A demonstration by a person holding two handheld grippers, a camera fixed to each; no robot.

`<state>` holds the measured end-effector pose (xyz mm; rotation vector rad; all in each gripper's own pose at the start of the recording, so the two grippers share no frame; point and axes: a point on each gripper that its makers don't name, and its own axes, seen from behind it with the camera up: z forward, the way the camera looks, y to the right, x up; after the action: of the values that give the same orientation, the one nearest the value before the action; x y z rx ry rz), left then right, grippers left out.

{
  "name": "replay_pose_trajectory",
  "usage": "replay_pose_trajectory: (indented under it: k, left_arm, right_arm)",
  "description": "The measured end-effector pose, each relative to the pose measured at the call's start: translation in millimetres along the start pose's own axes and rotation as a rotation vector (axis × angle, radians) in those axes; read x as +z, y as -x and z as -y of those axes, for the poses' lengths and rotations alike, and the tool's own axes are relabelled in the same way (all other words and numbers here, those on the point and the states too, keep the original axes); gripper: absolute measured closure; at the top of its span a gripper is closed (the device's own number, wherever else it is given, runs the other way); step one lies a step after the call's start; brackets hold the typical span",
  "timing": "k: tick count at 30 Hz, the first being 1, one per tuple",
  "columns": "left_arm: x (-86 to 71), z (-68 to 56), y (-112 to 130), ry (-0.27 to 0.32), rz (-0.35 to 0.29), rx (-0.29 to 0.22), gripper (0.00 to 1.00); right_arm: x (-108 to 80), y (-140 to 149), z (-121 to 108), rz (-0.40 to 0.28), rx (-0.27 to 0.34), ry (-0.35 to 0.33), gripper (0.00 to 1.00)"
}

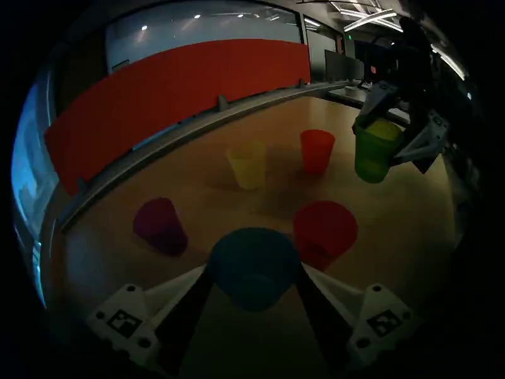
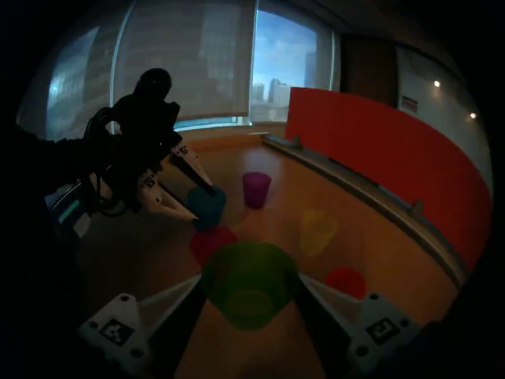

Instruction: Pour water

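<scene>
On a dim wooden table (image 1: 391, 215) edged by a red panel (image 1: 177, 95) and a window (image 2: 284, 69), a purple cup (image 1: 160, 224), a yellow cup (image 1: 247, 164) and two red cups (image 1: 325, 230) stand loose, while the left gripper (image 1: 254, 270) clasps a blue cup (image 1: 254, 252) and the right gripper (image 2: 250, 294) clasps a green cup (image 2: 250, 275), their contents too dark to make out.

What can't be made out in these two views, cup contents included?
- Water level in the blue cup: left gripper view, too dim to tell.
- Water level in the green cup: right gripper view, equally dim.
- Person: right gripper view, backlit by the window, a mere silhouette.
- Near red cup: right gripper view, base hidden by a gripper finger.
</scene>
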<state>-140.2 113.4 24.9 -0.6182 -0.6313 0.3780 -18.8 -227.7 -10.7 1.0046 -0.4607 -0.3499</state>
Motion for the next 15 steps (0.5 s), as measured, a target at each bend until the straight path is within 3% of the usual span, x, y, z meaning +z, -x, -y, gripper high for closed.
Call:
replay_pose_trajectory:
  k: [15]
  left_arm:
    - [13.5, -1.0, 12.7, 0.019, 0.013, -0.022, 0.13]
  right_arm:
    - [6.6, 2.8, -2.2, 0.012, 0.004, 0.002, 0.09]
